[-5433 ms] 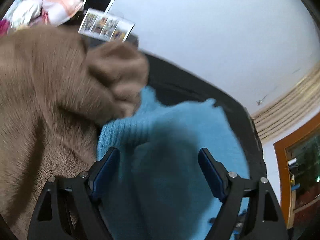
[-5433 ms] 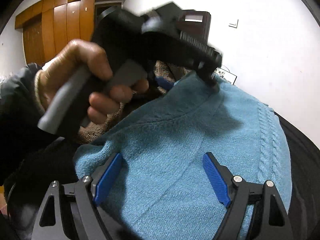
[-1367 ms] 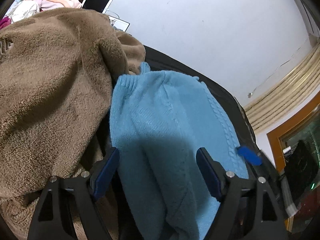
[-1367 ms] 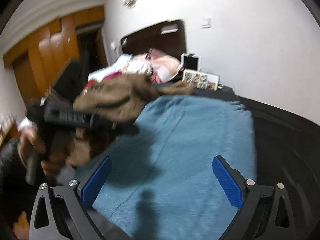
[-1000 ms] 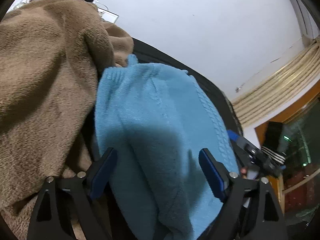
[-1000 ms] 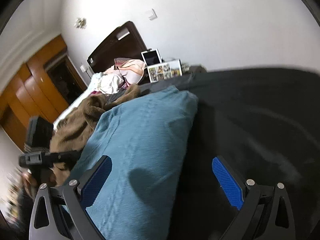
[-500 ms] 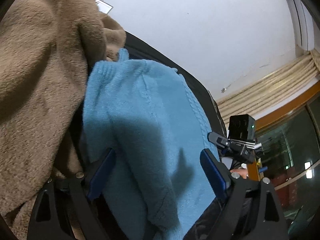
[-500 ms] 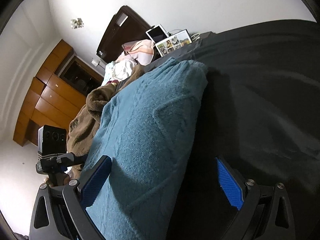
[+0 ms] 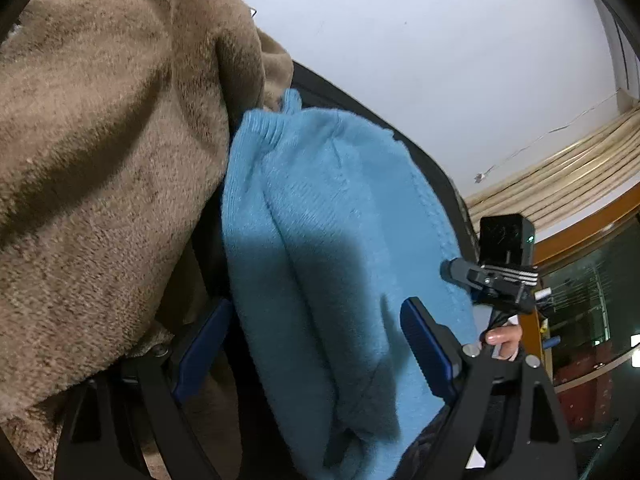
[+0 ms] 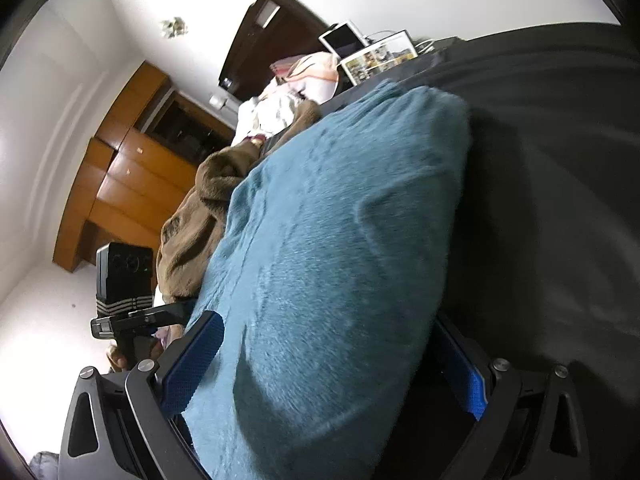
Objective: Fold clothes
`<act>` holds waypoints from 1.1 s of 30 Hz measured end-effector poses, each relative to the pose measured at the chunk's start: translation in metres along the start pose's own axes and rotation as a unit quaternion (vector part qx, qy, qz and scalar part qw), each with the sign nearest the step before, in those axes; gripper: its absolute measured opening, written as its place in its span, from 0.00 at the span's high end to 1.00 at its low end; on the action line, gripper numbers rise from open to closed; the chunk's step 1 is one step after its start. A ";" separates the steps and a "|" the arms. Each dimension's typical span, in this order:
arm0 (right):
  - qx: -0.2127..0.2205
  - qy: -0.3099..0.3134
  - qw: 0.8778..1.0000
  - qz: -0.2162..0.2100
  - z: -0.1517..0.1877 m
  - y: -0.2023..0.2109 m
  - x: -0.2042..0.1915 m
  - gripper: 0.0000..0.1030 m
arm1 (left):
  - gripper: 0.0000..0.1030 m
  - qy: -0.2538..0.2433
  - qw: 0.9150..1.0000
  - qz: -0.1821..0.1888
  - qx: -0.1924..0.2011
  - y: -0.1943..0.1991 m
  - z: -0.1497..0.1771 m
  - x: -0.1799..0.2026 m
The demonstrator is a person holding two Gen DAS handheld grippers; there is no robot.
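- Since a second ago you have brought both tongs low to opposite edges of the blue sweater (image 9: 332, 240); your right tongs, which a moment back straddled sweater and bare dark bed, now have the knit bulging up between them.
- The dark bed cover (image 10: 560, 160) carries everything; the sweater lies on it as a folded, padded bundle, just beside the brown fleece garment (image 9: 100, 160), which presses against its left edge.
- I judge the fold largely made, so this reads as a two-sided scoop to lift or shift the bundle.
- Your left tongs (image 9: 316, 350) stand apart, with the sweater's near end lying between the blue pads, unpinched.
- Your right tongs (image 10: 332, 364) also stand apart, straddling the opposite end; one pad is partly covered by the knit.
- Hidden: the sweater's underside and whether its sleeves are tucked; the fleece blocks most of the left view.
- Small things at the bed's far end, a tablet (image 10: 346, 40) and a photo sheet (image 10: 380, 58), stay well apart from the work.
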State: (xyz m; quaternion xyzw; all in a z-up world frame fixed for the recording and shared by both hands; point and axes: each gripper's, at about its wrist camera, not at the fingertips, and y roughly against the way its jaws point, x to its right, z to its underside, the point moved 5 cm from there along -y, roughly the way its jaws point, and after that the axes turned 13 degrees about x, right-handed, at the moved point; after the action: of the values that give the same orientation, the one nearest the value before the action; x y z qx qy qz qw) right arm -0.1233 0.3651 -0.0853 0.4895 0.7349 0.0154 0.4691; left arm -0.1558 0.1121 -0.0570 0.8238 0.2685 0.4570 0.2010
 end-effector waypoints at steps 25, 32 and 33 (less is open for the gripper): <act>-0.009 0.018 1.000 -0.014 0.009 0.006 0.006 0.24 | 0.03 0.001 0.998 0.047 -0.046 -0.027 0.009 0.020; 0.006 0.057 0.998 -0.002 0.012 0.007 0.000 0.29 | 0.31 0.002 0.999 0.016 -0.046 -0.032 0.015 0.027; 0.012 0.063 0.998 0.000 0.012 0.010 -0.002 0.32 | 0.35 0.004 0.999 0.011 -0.045 -0.032 0.015 0.026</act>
State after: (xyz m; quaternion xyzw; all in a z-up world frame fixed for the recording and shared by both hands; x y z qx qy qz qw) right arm -0.1080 0.3630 -0.0857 0.4931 0.7631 0.0376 0.4160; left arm -0.1392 0.1518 -0.0658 0.8148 0.2393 0.4746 0.2317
